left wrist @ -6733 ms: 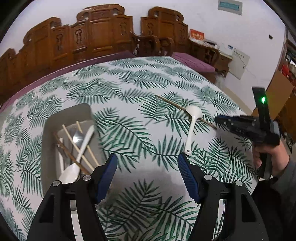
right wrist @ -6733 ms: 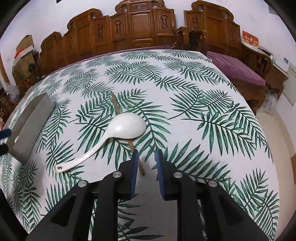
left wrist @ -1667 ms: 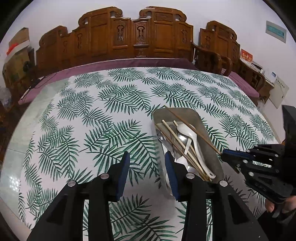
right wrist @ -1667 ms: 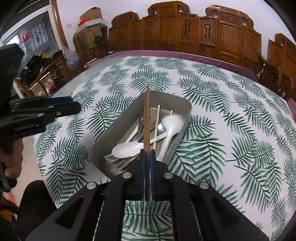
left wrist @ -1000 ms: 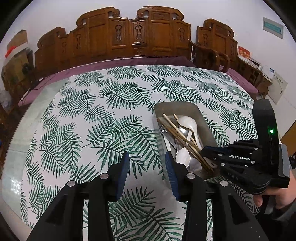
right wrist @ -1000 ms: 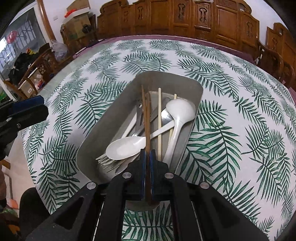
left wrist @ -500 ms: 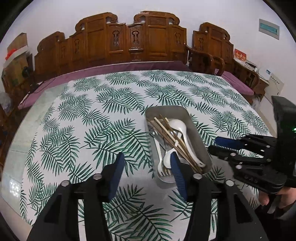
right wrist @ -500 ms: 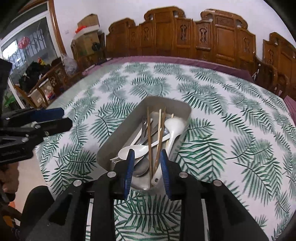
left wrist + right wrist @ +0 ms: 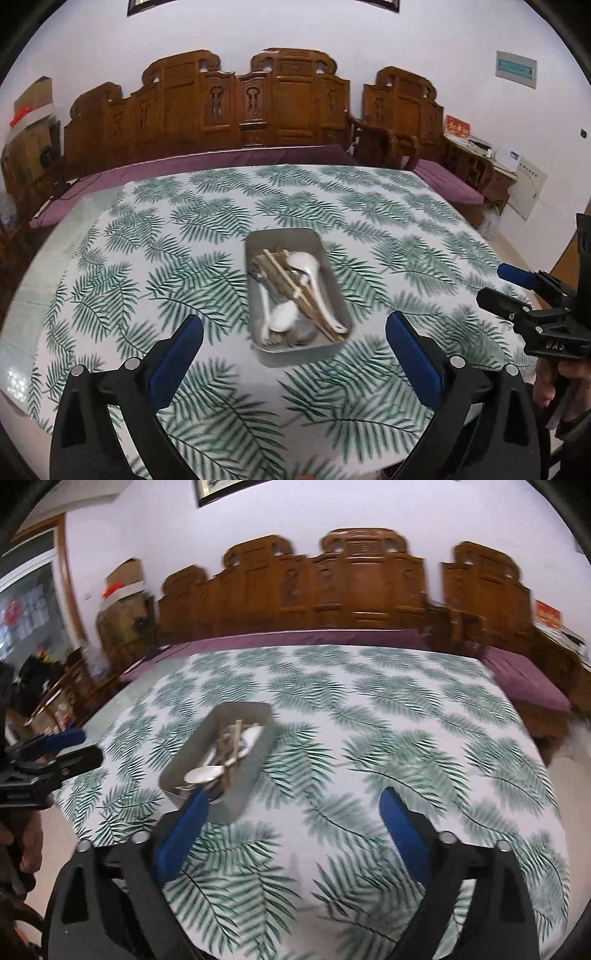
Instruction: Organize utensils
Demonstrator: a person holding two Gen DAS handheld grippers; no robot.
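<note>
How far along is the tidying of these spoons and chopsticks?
It looks nearly finished: the spoons and chopsticks lie in the metal tray. The left gripper and right gripper are open and empty. No loose utensil shows on the tablecloth.

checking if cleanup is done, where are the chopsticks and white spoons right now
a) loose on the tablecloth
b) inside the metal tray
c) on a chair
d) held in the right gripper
b: the chopsticks and white spoons lie inside the metal tray.

Black hand-held gripper (image 9: pixel 293 341) frames, blue finger pads (image 9: pixel 413 356), silver screws.
</note>
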